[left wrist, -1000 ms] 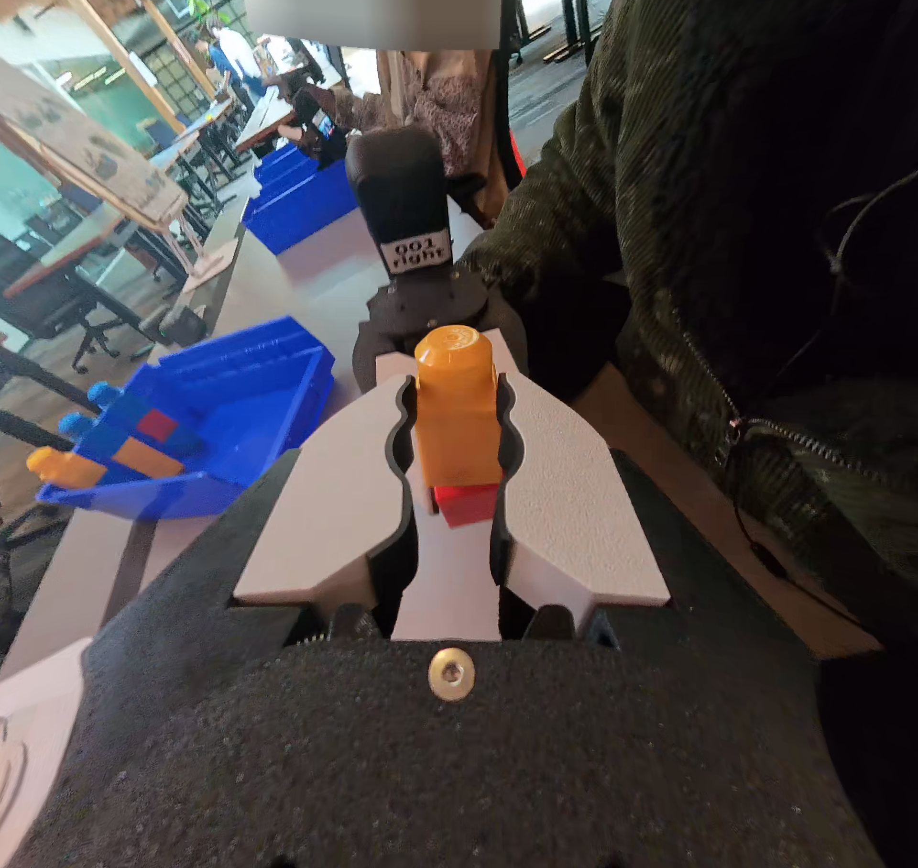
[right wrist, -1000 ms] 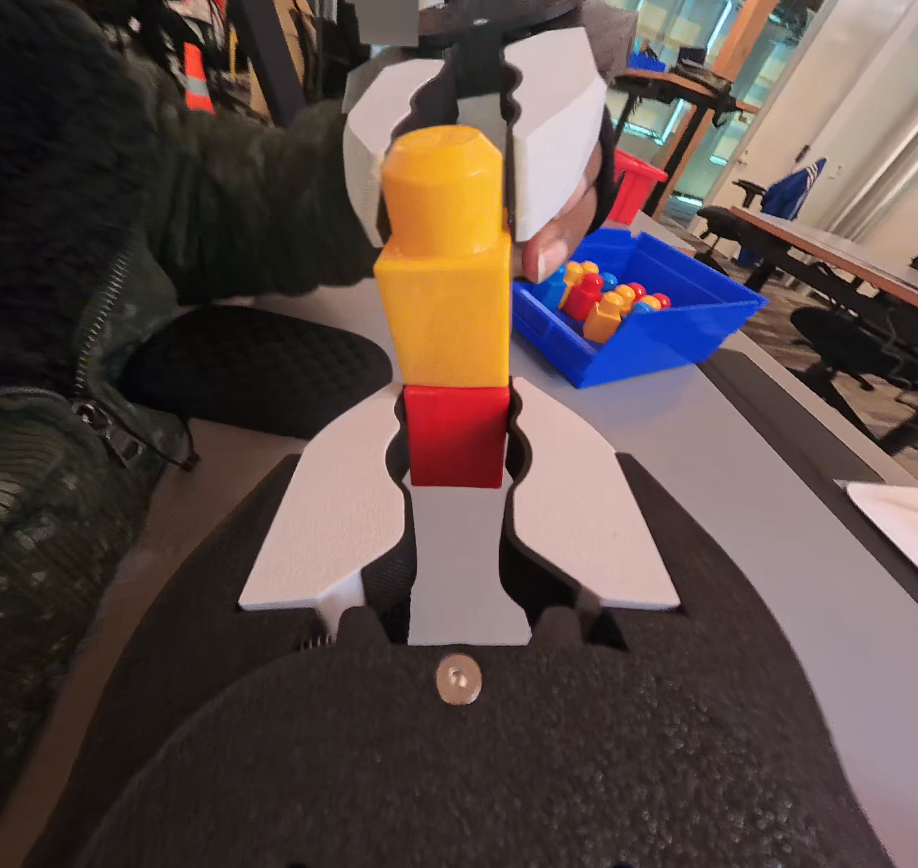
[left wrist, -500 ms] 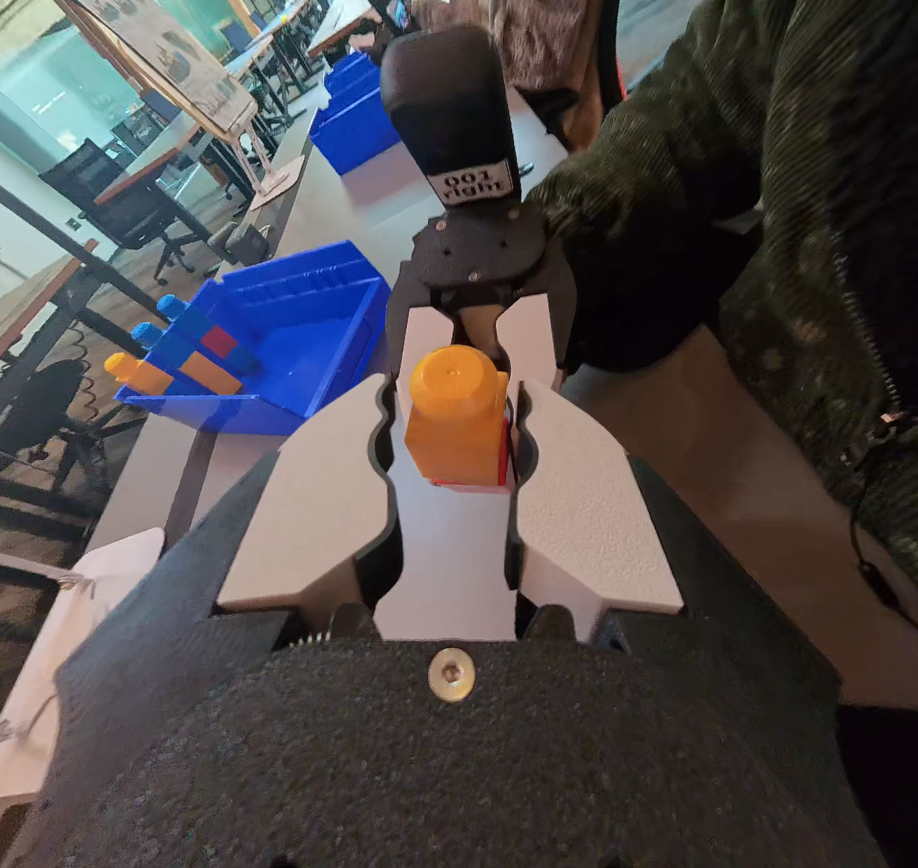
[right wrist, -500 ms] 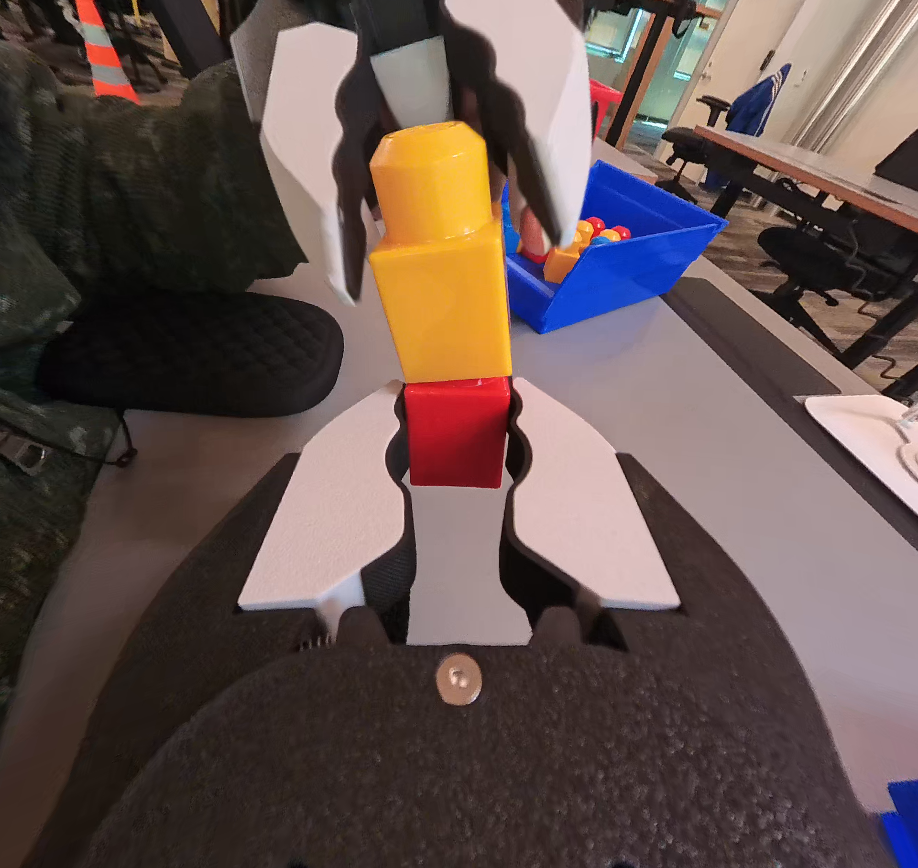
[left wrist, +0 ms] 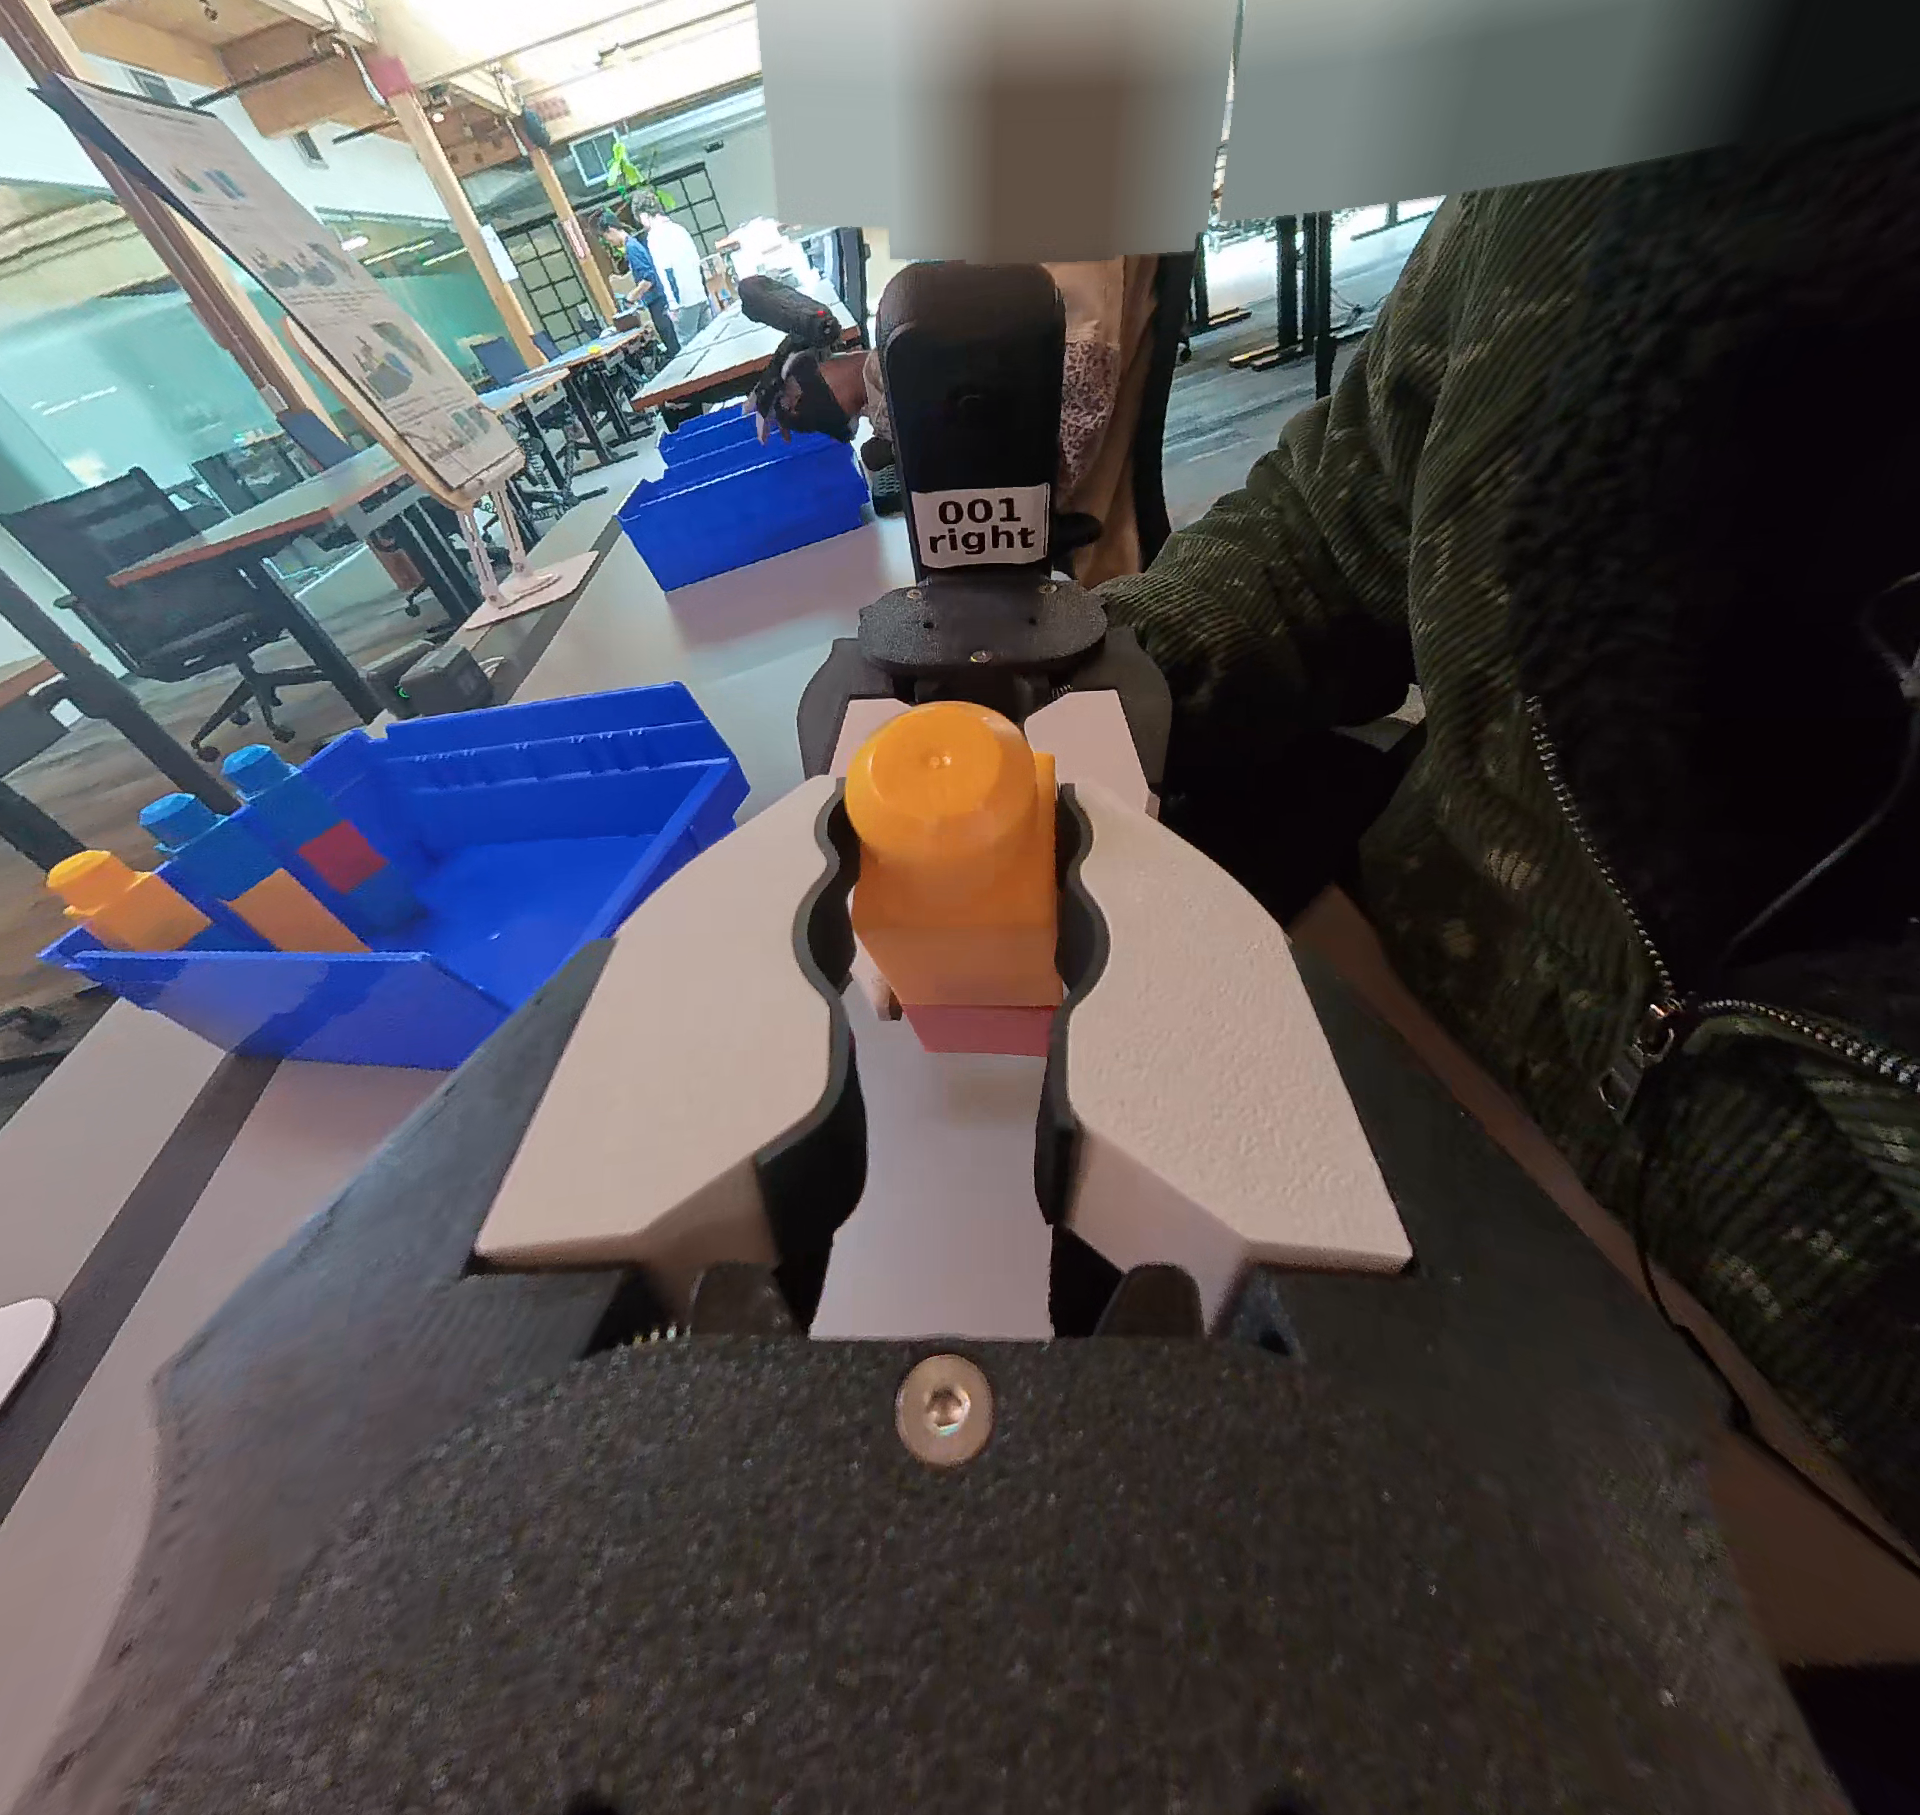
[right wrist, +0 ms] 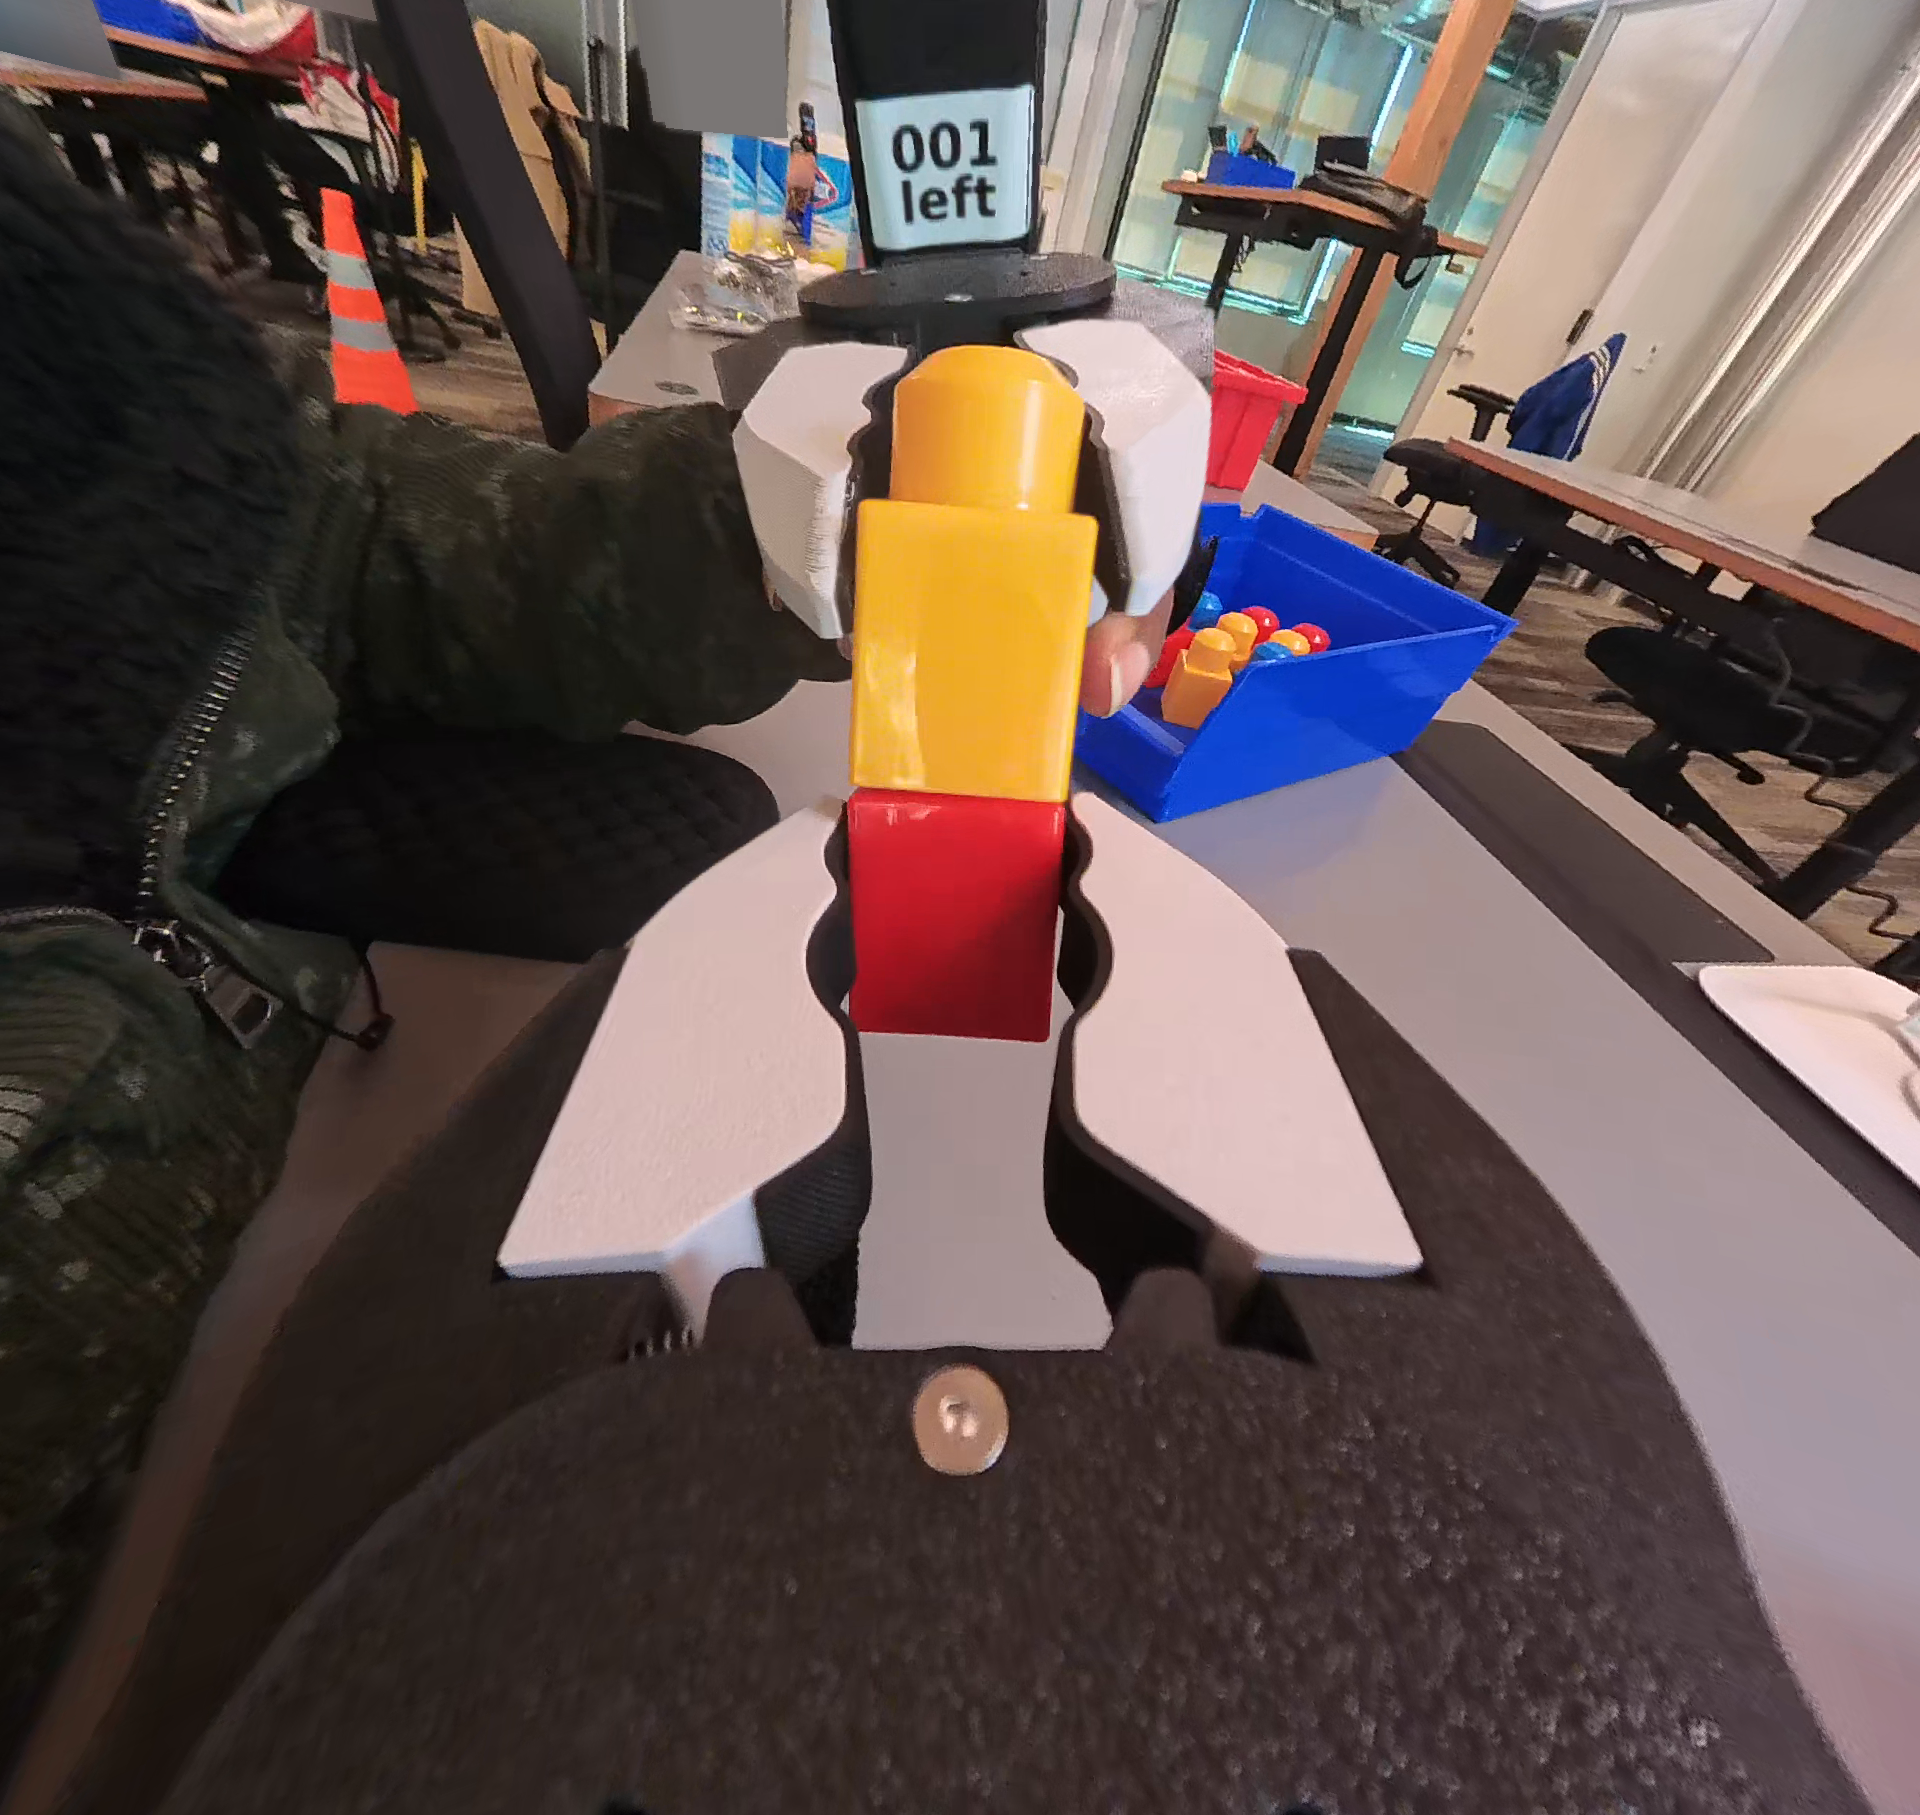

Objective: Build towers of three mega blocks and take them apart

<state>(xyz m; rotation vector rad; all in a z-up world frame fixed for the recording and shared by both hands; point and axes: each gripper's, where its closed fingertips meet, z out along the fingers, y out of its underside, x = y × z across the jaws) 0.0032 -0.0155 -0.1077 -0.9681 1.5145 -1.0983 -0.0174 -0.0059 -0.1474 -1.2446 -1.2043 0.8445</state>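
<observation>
Right tongs (right wrist: 956, 892) clamp the red block (right wrist: 951, 918); left tongs (left wrist: 951, 892) grip the yellow block (left wrist: 951, 882) stacked upon it — long axis running between them.

From the left wrist view the yellow block (left wrist: 951, 892) hides nearly all of the red block (left wrist: 977, 1027) under it. Beside the yellow block, the bin (left wrist: 582, 861) loses its near left corner behind the gripper body. The blocks (right wrist: 1242, 643) in the bin are half hidden by its wall, too many to count.
</observation>
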